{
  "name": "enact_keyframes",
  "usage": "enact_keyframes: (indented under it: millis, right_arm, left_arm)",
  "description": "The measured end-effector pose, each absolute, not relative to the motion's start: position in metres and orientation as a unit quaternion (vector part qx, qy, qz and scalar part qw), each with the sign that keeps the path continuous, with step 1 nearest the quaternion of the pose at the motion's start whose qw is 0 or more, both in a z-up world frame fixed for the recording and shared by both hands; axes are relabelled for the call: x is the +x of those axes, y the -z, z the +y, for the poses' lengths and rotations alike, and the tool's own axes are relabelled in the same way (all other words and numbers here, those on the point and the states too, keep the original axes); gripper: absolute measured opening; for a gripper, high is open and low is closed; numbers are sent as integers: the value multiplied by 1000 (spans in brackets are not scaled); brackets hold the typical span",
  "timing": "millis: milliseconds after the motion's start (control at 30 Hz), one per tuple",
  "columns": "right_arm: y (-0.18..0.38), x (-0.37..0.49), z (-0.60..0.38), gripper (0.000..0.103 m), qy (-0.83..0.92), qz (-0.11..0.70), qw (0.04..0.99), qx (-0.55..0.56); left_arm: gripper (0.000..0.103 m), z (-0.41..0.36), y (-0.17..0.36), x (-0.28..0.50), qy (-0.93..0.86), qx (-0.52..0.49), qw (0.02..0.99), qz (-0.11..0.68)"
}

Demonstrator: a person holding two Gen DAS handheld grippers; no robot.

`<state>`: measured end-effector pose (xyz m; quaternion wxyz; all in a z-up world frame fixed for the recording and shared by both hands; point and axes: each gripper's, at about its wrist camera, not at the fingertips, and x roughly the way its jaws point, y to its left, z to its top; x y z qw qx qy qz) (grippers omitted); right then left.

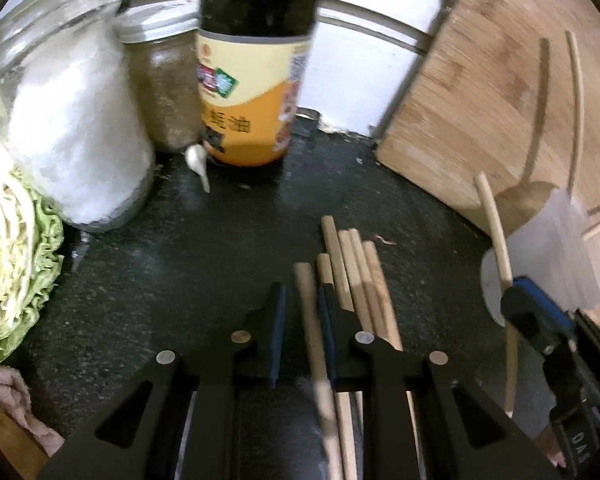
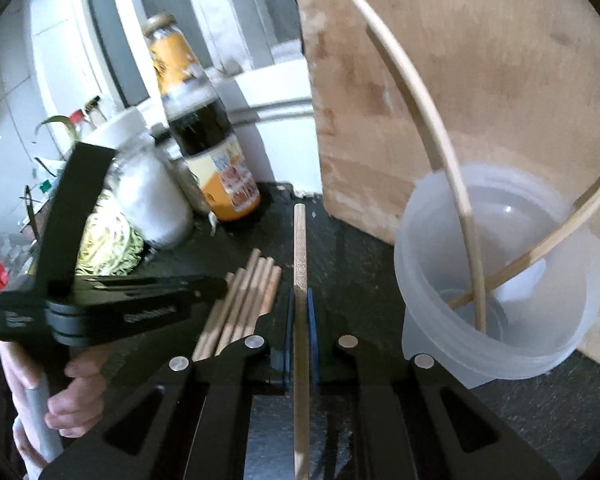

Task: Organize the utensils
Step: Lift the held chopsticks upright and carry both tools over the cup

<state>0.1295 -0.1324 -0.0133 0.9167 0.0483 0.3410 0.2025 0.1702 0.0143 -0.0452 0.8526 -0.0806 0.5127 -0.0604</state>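
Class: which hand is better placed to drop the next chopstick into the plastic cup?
Right. Its tongs already grip a chopstick beside the cup; the left tongs sit farther away.

- The yellow-and-cream paper label of the tall dark glass sauce bottle [image 1: 256, 80] carries large dark Chinese characters, of which 耗油 can be read; the smaller print and the red-and-green badge above them are too blurred to make out
- The black plastic body of the right gripper [image 1: 516, 304], at the right edge of the left wrist view, bears pale capital letters, cut off at the edge, that begin "DA"
- The raised lettering on the black arm of the left gripper [image 2: 216, 286], seen in the right wrist view, is too smeared to read
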Motion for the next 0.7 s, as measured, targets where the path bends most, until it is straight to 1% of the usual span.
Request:
enact_keyframes:
  millis: [100,200,267,333,400,433,467,500,533,567,633,700]
  right_arm:
    - [7,125,-137,8,-206,329,920,59]
    - [0,119,-145,8,-210,315,923,72]
    - [-6,115,-150,8,-213,301,926,81]
    - [-13,110,-155,8,-220,283,929,89]
    - [-24,102,-164,8,-230,256,933,102]
    - [-29,99,-168,8,-236,245,934,109]
    - [-35,95,-176,8,-245,238,932,119]
    - [-40,93,-183,8,-255,231,930,132]
    - [-46,90,-194,8,-264,220,927,152]
    - [-49,87,-200,8,-268,211,926,162]
    - [-59,82,-223,8,-263,182,928,191]
    - [-64,77,-241,8,-261,161,926,222]
  left_arm:
    - [16,13,47,170,35,-60,856,512]
    - [11,15,49,172,25,-61,855,514]
    - [11,15,51,172,23,-56,856,513]
    - [11,8,54,171,24,-30,859,511]
    - [18,-5,56,169,41,-3,859,510]
    - [23,-8,57,168,43,1,861,507]
    - [23,-10,58,167,39,9,863,504]
    - [23,-13,59,167,36,17,864,501]
    - [16,-13,59,167,34,16,865,501]
    - [6,-12,59,167,31,15,864,502]
    - [6,-12,54,165,50,7,867,496]
    - [6,-14,32,152,66,1,883,465]
